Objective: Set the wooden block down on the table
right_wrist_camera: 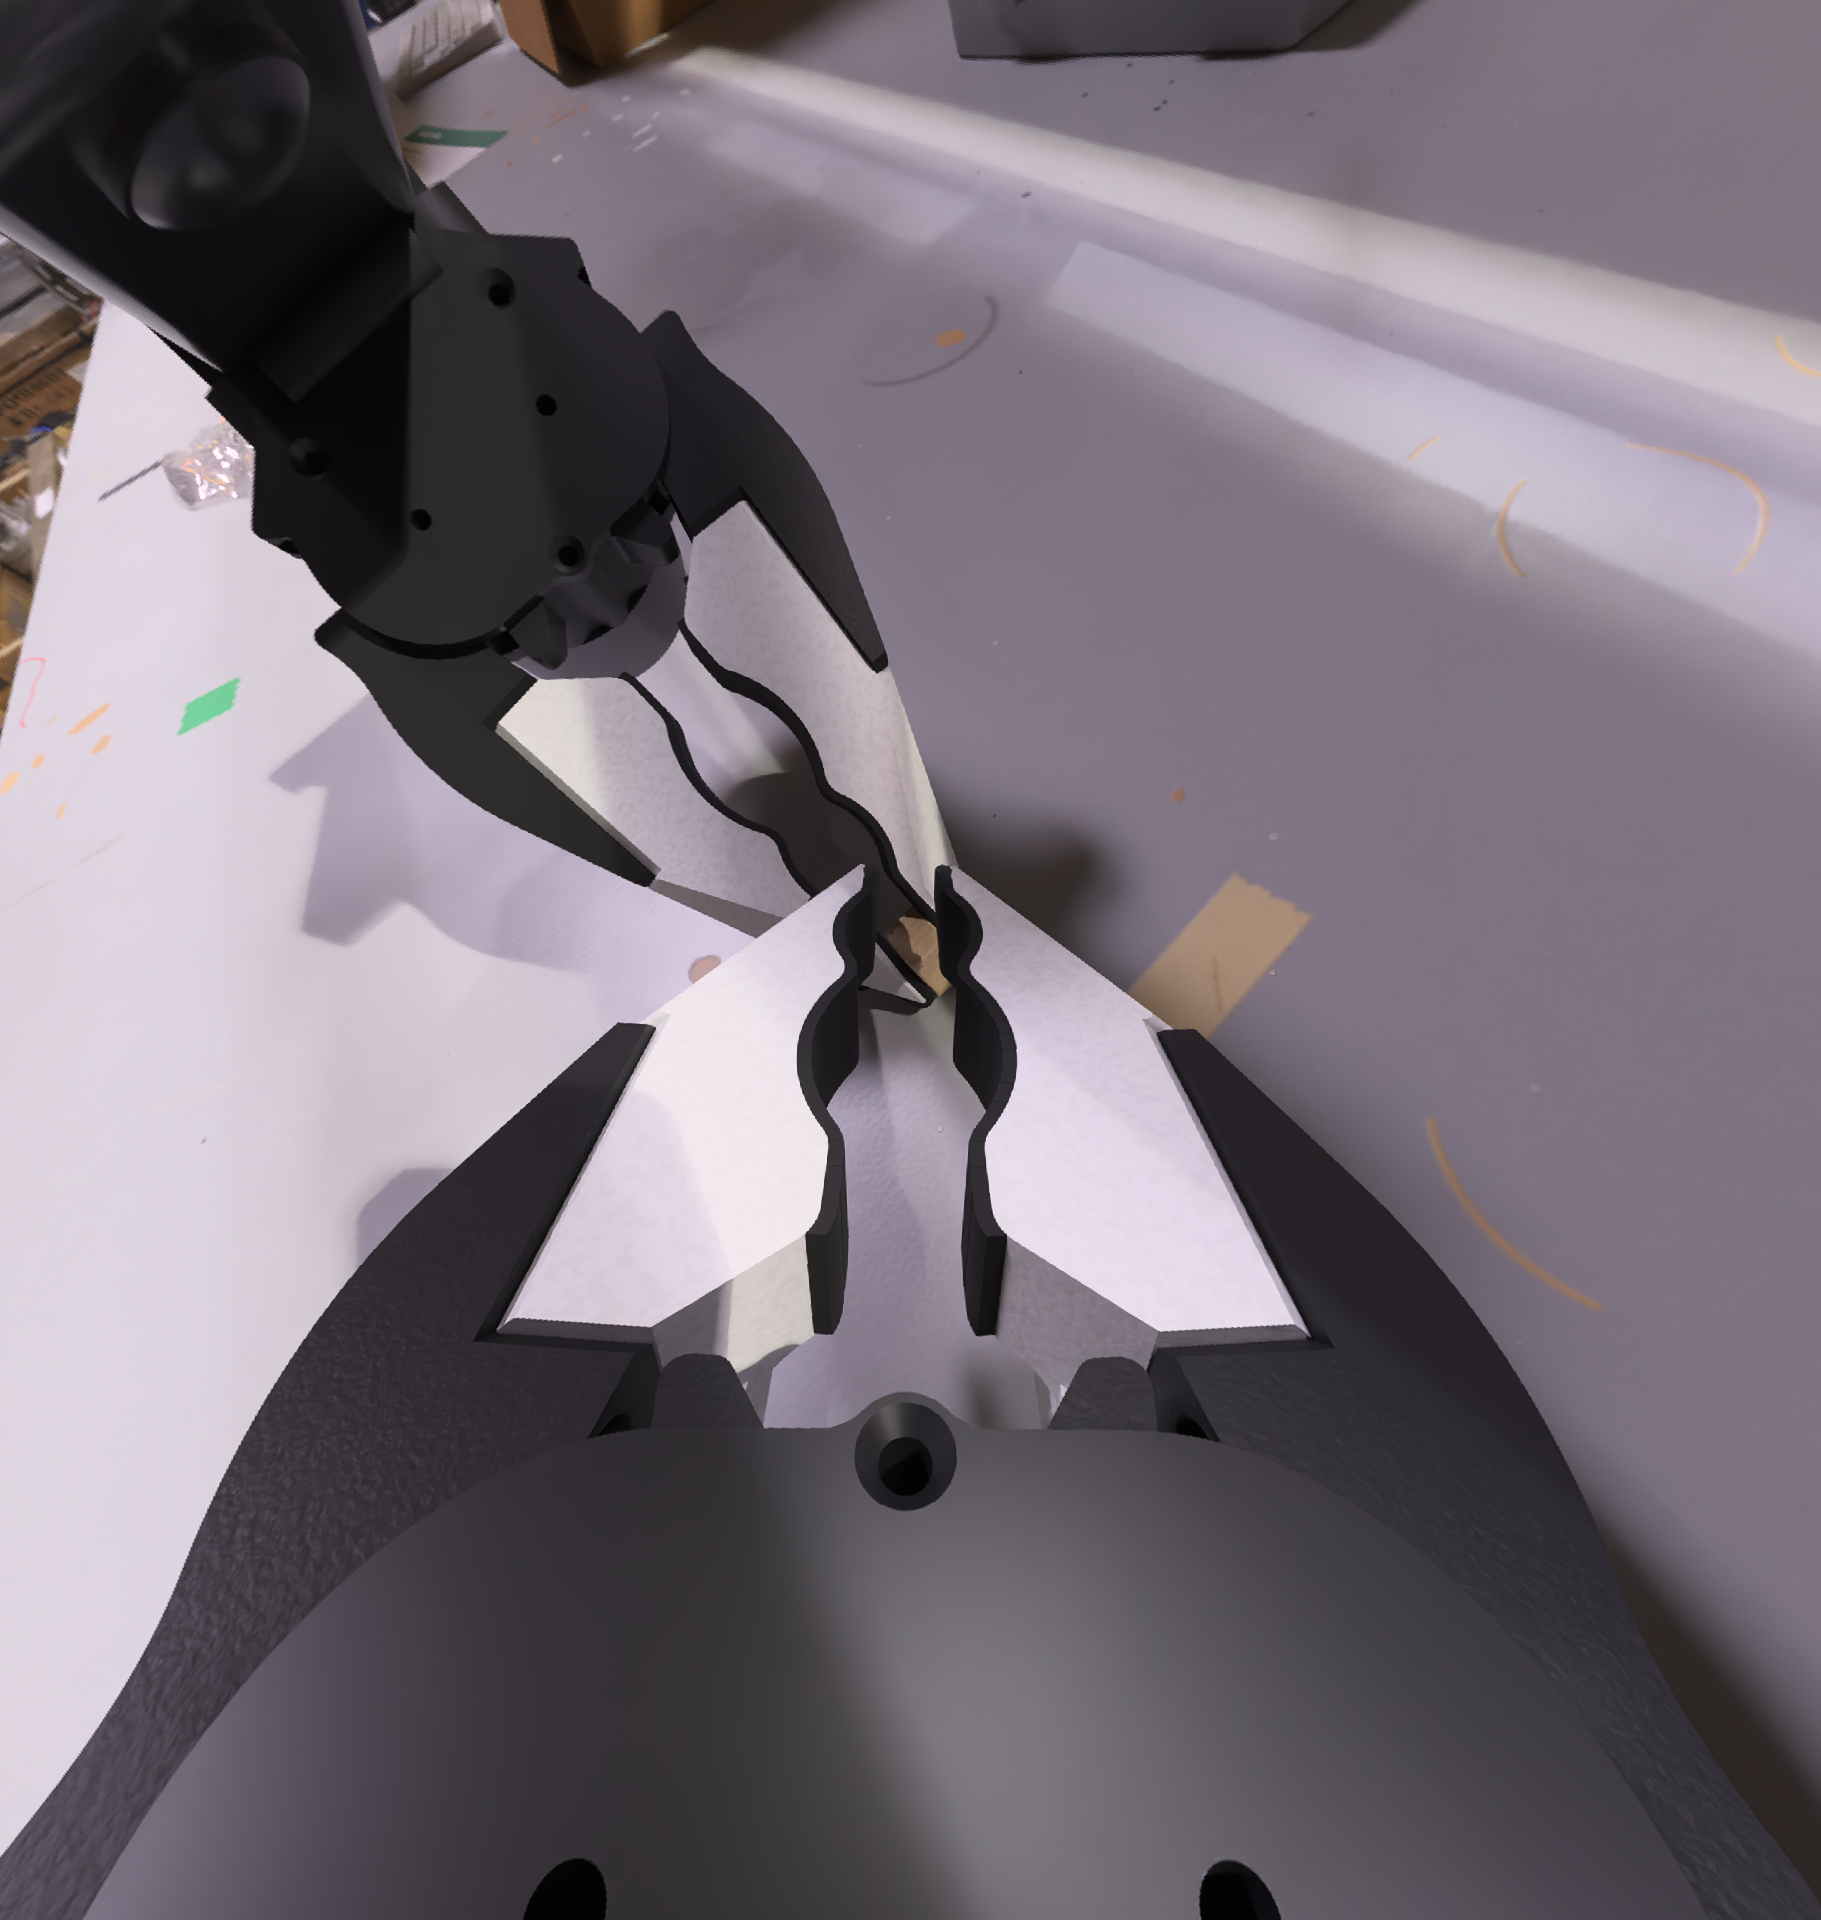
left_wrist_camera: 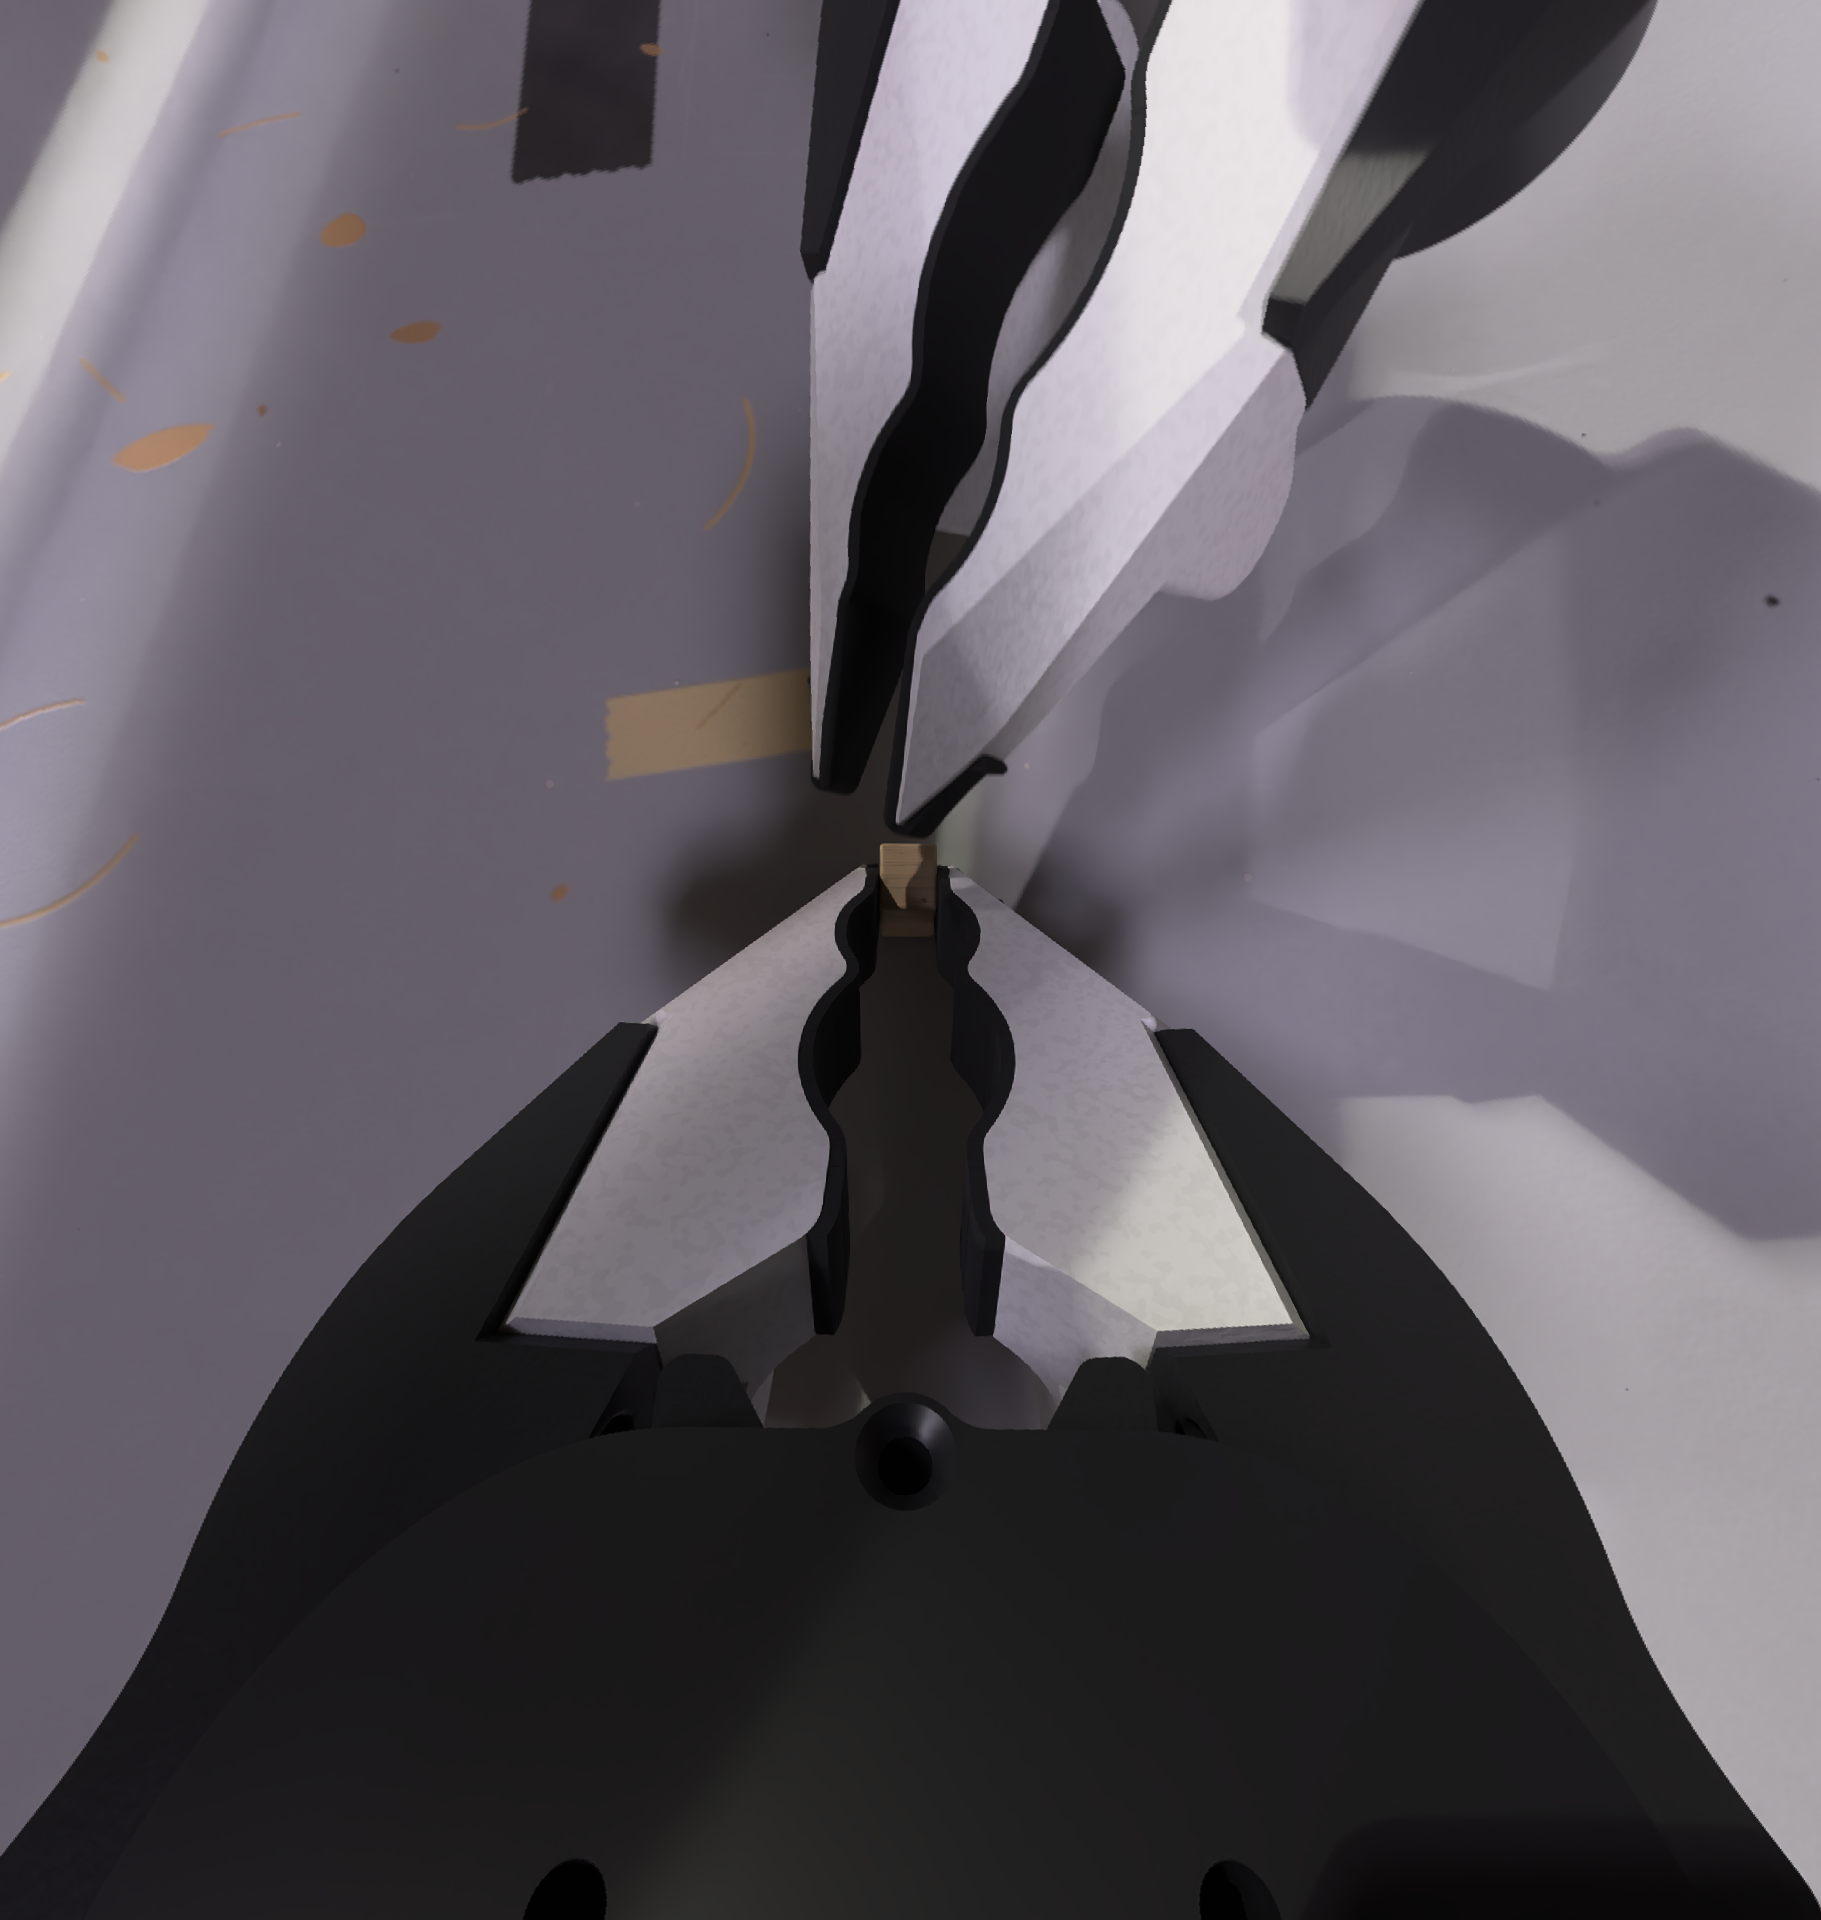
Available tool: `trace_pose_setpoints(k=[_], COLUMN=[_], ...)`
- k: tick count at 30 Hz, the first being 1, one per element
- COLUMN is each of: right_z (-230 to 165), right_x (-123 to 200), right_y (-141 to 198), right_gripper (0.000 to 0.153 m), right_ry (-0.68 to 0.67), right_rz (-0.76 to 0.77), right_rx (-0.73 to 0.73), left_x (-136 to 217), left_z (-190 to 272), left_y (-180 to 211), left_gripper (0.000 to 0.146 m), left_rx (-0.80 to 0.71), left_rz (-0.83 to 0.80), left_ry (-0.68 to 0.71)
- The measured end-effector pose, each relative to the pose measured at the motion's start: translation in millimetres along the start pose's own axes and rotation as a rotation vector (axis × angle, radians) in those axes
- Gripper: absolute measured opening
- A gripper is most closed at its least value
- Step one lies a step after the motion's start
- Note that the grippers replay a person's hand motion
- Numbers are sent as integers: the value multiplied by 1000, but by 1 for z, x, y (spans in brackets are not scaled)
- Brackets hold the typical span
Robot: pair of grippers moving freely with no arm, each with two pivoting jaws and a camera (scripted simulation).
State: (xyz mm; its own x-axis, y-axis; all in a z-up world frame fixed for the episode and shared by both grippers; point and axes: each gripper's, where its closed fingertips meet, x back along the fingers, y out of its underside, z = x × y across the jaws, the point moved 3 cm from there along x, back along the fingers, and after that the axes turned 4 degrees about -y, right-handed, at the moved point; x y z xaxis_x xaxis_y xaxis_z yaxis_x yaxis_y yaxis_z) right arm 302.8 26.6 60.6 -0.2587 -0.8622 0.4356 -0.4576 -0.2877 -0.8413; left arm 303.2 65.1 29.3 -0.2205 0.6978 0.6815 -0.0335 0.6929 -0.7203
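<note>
A small wooden block (left_wrist_camera: pixel 904 871) sits between the fingertips of my left gripper (left_wrist_camera: pixel 904 885), which is shut on it just above the white table (left_wrist_camera: pixel 366 623). My right gripper (left_wrist_camera: pixel 870 805) comes in from the top of the left wrist view, its tips just beyond the block. In the right wrist view my right gripper (right_wrist_camera: pixel 904 894) has a narrow gap between its jaws. The left gripper (right_wrist_camera: pixel 918 935) reaches in from the upper left, and its tips and the block (right_wrist_camera: pixel 911 943) show in that gap. I see no contact between the right jaws and the block.
A tan tape strip (left_wrist_camera: pixel 708 722) lies on the table beside the grippers; it also shows in the right wrist view (right_wrist_camera: pixel 1223 961). A green tape mark (right_wrist_camera: pixel 208 707) and a crinkled plastic bag (right_wrist_camera: pixel 205 473) lie far left. Cardboard boxes (right_wrist_camera: pixel 2 416) stand past the table's left edge.
</note>
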Motion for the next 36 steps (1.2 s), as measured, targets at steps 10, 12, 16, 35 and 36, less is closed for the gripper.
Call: trace_pose_setpoints(k=[10, 12, 16, 35, 36], right_z=[-1, 0, 0, -7, -7], right_x=[-6, -5, -4, 4, 4], right_y=[5, 7, 10, 10, 11], right_gripper=[11, 11, 11, 10, 10], right_ry=[69, 76, 79, 94, 99], right_rz=[-41, -57, -84, -208, -210], right_rx=[28, 31, 48, 331, 336], left_x=[0, 0, 1, -1, -1], left_z=[2, 1, 1, 9, 9], left_y=[-1, -1, -1, -4, -4], left_gripper=[10, 10, 9, 9, 9], left_rx=[-10, -9, -16, -107, -108], left_rz=[1, 1, 1, 9, 9], left_ry=[-3, -17, -16, -71, -71])
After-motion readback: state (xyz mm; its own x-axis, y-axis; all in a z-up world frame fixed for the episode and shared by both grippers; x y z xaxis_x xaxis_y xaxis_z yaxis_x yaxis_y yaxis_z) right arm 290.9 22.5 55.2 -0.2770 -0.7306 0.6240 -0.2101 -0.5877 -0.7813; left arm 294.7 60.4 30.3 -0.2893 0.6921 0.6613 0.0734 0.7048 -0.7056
